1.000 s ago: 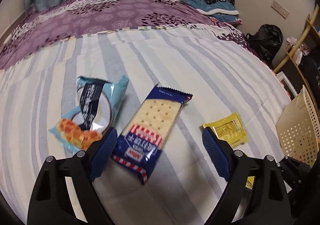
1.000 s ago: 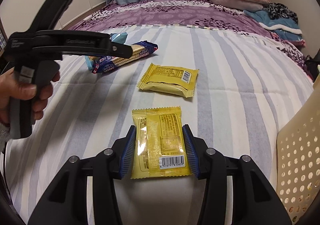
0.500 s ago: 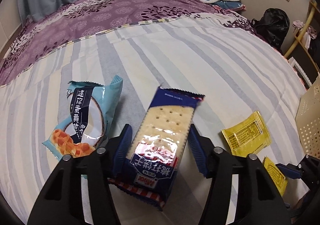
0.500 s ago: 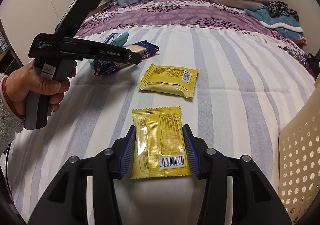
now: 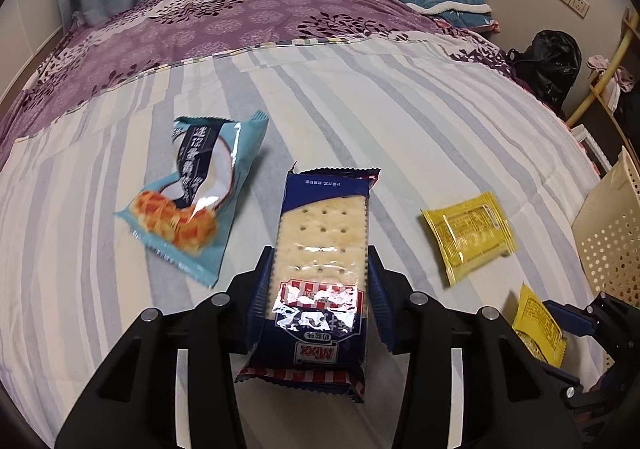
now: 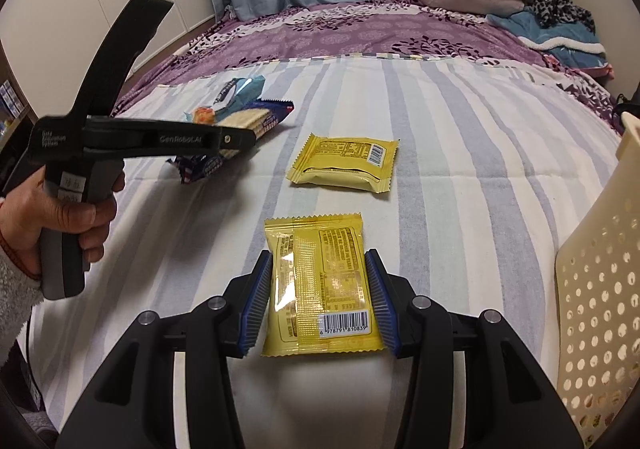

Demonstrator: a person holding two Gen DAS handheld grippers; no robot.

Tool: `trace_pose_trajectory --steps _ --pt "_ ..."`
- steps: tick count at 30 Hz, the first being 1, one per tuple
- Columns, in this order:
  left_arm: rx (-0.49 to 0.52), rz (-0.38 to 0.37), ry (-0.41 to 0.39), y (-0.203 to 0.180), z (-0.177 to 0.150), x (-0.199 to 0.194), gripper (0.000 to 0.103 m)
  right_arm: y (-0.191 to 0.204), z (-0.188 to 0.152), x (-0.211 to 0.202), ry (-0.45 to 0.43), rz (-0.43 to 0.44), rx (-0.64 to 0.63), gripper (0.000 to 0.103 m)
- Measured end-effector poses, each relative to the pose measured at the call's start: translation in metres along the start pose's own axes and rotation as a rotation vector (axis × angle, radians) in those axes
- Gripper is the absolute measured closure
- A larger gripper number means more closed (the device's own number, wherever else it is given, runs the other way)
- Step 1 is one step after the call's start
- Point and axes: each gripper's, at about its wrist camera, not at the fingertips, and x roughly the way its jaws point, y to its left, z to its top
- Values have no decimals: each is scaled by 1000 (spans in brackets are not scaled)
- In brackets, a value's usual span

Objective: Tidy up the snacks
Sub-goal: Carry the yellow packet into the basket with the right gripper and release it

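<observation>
Plainly, both grippers are loaded at once: the left gripper (image 5: 320, 289) is clenched across the width of the blue cracker packet (image 5: 322, 261), and the right gripper (image 6: 318, 303) is clamped on the near yellow sachet (image 6: 320, 285). Both packs are low over the striped sheet (image 5: 400, 121); whether either is lifted clear I cannot tell.

The risk with the cracker packet is breakage — the pads (image 5: 262, 289) squeeze the sides of a stack of brittle crackers, and a harder pinch or a twist on the way over would likely crack them. It is also held near its lower half, so the long free end may droop and slide out of the glossy film. The yellow sachet is thin and slick; gripped by its edges, it could buckle and slip (a quick swing would make that more likely).

The cream perforated basket (image 6: 592, 289) stands to the right, the likely destination, and its rim could catch a pack. Still lying loose are the teal snack bag (image 5: 192, 201) and a second yellow sachet (image 6: 344, 163).

The basket is cut off at the frame edge in both views — its inside is hidden, so what it holds is unknown. The sachets' print is too small to read.
</observation>
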Motion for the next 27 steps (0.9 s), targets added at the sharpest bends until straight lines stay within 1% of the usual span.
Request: trace_pose_trajectory --steps 8,13,20,27 --pt "-28 -3 -39 -1 -17 -36 58 4 3 -30 -54 22 19 56" --pt "-31 -17 -64 -11 -22 -55 58 4 4 -56 -106 11 23 56" --pt "-1 -48 -100 -35 -23 -79 58 -4 0 -95 -181 -27 38 56" --pt "48 -89 -124 -67 -25 -98 58 -28 -11 -137 -246 -92 87 56"
